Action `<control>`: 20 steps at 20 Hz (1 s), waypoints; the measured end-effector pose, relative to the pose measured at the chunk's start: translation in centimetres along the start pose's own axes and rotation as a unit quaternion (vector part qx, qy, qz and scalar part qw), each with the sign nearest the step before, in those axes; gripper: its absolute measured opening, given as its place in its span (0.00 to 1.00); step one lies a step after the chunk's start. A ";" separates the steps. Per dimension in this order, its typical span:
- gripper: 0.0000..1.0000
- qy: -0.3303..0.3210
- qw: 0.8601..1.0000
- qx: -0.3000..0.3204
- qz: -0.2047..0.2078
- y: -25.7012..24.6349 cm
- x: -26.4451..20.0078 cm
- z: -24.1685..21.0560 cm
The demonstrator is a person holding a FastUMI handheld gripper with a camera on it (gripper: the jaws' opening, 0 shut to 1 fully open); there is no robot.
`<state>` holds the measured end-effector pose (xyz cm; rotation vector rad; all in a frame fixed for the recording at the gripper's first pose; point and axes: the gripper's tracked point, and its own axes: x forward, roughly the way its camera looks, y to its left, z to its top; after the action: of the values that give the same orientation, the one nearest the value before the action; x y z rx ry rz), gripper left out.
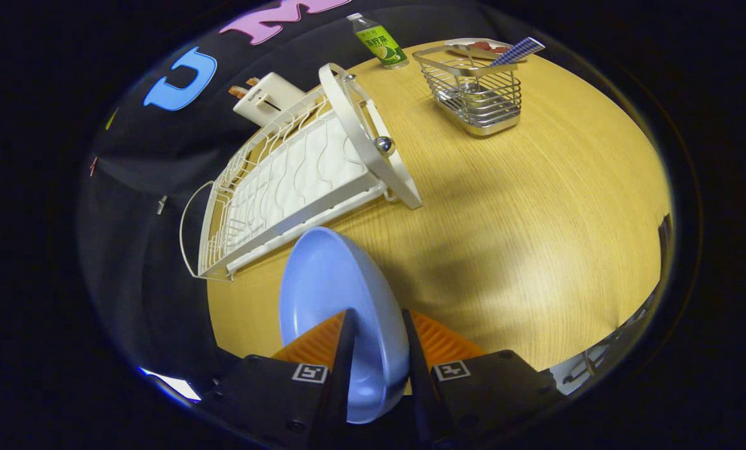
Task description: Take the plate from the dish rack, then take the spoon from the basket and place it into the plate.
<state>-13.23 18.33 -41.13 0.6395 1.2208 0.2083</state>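
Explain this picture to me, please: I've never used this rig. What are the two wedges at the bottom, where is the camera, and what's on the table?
The camera rides on a hand-held gripper and looks forward along its two fingers; those are the wedges at the bottom. The round bulge comes from a fisheye lens.

Between the fingers is a blue plate, held on edge, with both fingers pressing on it. It is already out of the rack.

On the wooden table: just beyond the plate, a white dish rack. Farther off, a wire basket with a spoon's checked handle sticking out of it. Beside the basket, a green bottle. Behind the rack, a white box.

The spoon is not yet taken.
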 end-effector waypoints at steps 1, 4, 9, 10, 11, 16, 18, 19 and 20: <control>0.47 -0.002 1.000 -0.006 -0.014 -0.8 -0.2 0.1; 0.53 -0.013 0.999 -0.019 -0.028 -2.4 -0.8 0.7; 0.70 -0.045 0.997 -0.056 -0.017 -2.9 -4.1 2.5; 0.71 -0.053 0.996 -0.064 -0.010 -2.5 -5.2 3.1; 0.71 -0.065 0.995 -0.075 -0.003 -2.0 -6.3 4.1; 0.71 -0.162 0.970 -0.178 0.018 0.4 -13.0 11.8; 0.71 -0.206 0.954 -0.219 0.001 -0.1 -15.4 15.5; 0.71 -0.226 0.944 -0.239 -0.014 -0.7 -16.0 17.4; 0.71 -0.237 0.937 -0.256 -0.033 -1.6 -16.2 19.0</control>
<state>-1.71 2.76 -25.31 0.1720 0.6752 0.2845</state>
